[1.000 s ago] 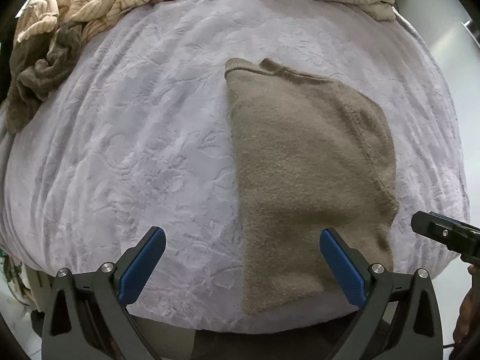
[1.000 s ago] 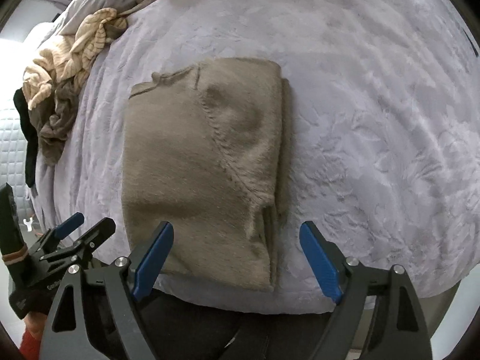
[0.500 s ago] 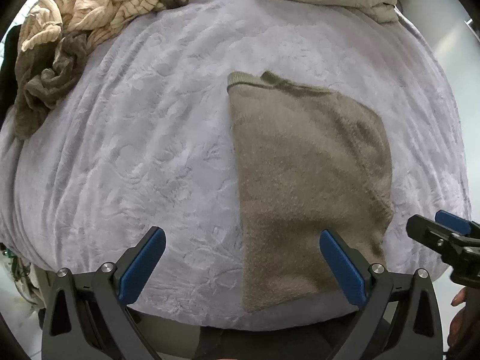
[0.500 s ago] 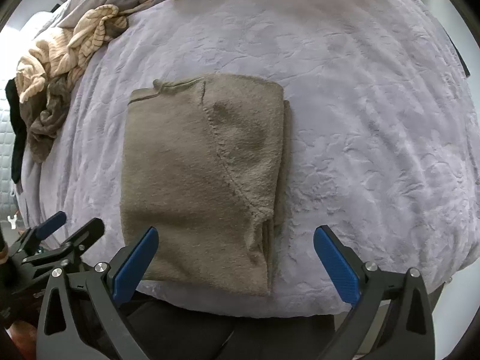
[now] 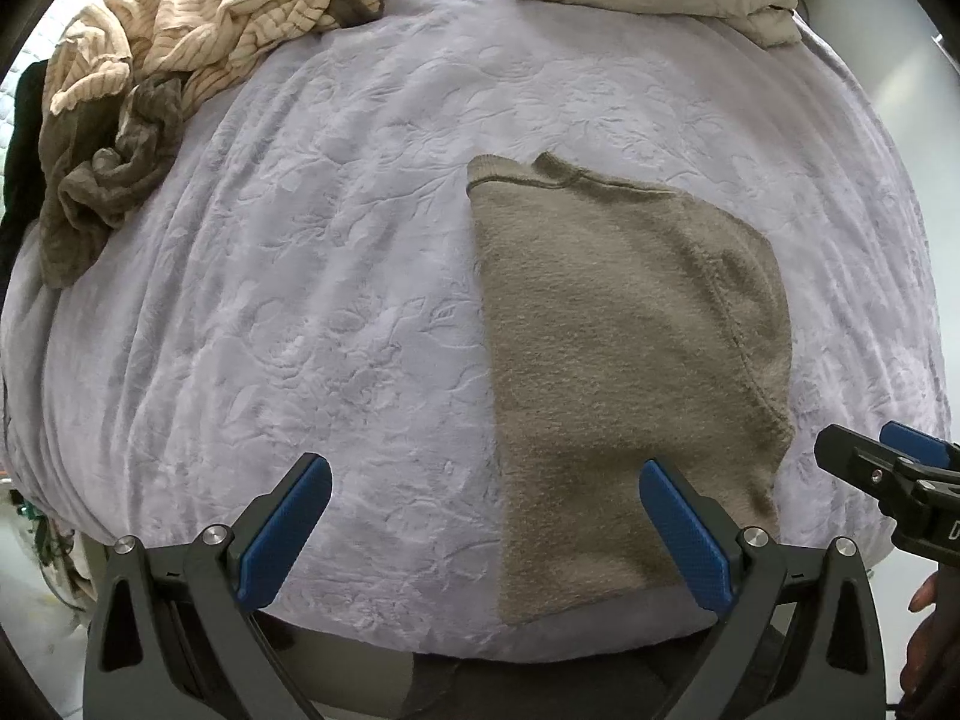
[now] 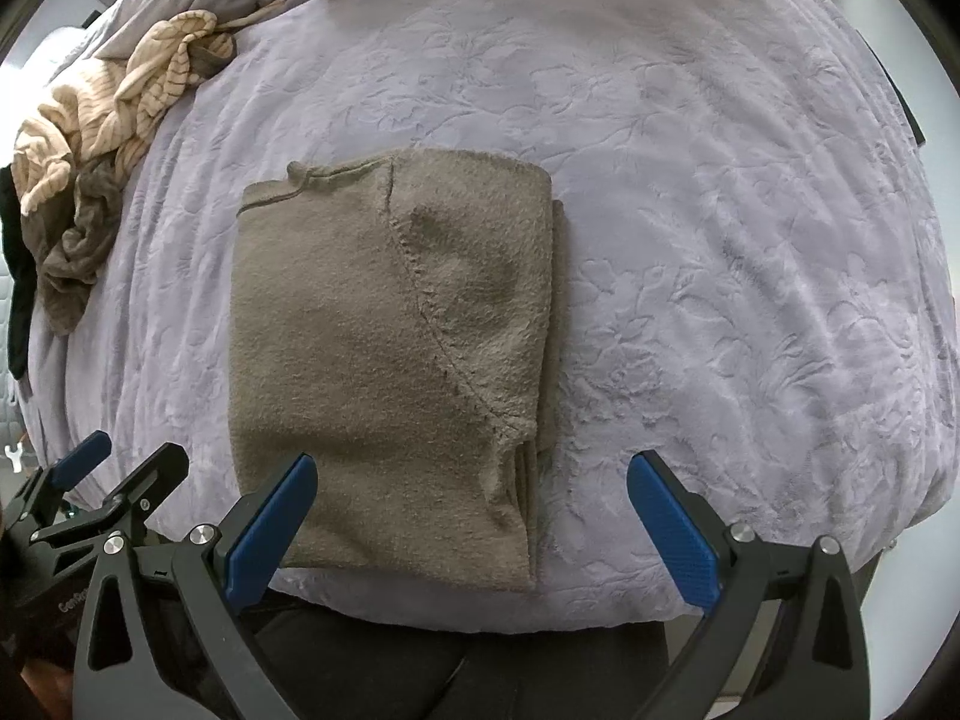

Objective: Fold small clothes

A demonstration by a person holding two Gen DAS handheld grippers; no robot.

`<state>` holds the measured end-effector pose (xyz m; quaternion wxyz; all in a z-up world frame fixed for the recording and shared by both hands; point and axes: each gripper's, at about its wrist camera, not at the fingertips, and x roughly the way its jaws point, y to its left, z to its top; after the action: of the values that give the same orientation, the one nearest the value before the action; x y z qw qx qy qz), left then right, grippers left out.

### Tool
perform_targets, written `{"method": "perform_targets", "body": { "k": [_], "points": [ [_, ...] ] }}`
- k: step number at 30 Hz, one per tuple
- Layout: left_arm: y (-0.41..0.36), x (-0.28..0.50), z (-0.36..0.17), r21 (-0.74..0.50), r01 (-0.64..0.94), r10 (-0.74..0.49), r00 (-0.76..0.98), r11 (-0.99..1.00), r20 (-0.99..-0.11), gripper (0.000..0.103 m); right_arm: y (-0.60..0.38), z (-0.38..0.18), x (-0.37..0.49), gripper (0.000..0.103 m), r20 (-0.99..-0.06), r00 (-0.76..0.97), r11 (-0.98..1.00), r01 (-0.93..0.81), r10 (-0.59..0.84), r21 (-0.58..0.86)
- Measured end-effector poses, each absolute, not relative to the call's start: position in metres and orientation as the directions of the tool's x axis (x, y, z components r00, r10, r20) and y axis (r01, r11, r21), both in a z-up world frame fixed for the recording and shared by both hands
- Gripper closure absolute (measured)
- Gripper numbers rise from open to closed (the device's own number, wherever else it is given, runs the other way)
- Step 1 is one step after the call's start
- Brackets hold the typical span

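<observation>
The bed (image 5: pixel 360 300) fills pretty much the whole view, covered in a pale lilac blanket (image 6: pixel 720 240) with an embossed floral pattern. A light-coloured floor (image 5: pixel 924 84) shows past the bed's right edge. The lighting is soft and even, with no harsh shadows.

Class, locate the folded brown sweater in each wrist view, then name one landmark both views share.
Left wrist view: folded brown sweater lies right of centre, reaching the bed's near edge.
Right wrist view: folded brown sweater lies left of centre.
Shared landmark: the striped cream garment, heaped at upper left.
</observation>
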<state>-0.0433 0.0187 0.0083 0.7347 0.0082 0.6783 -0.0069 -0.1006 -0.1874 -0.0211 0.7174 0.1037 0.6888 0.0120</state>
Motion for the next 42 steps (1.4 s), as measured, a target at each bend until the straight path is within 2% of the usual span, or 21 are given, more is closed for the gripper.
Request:
{"method": "perform_targets", "body": {
  "k": [42],
  "points": [
    [0.0191,-0.0411,0.0031,0.006,0.059,0.003,0.061,0.998,-0.998,0.000,-0.1847,-0.0267,-0.0964,0.000,-0.988,0.039,0.981,0.122,0.149,0.153]
  ]
}}
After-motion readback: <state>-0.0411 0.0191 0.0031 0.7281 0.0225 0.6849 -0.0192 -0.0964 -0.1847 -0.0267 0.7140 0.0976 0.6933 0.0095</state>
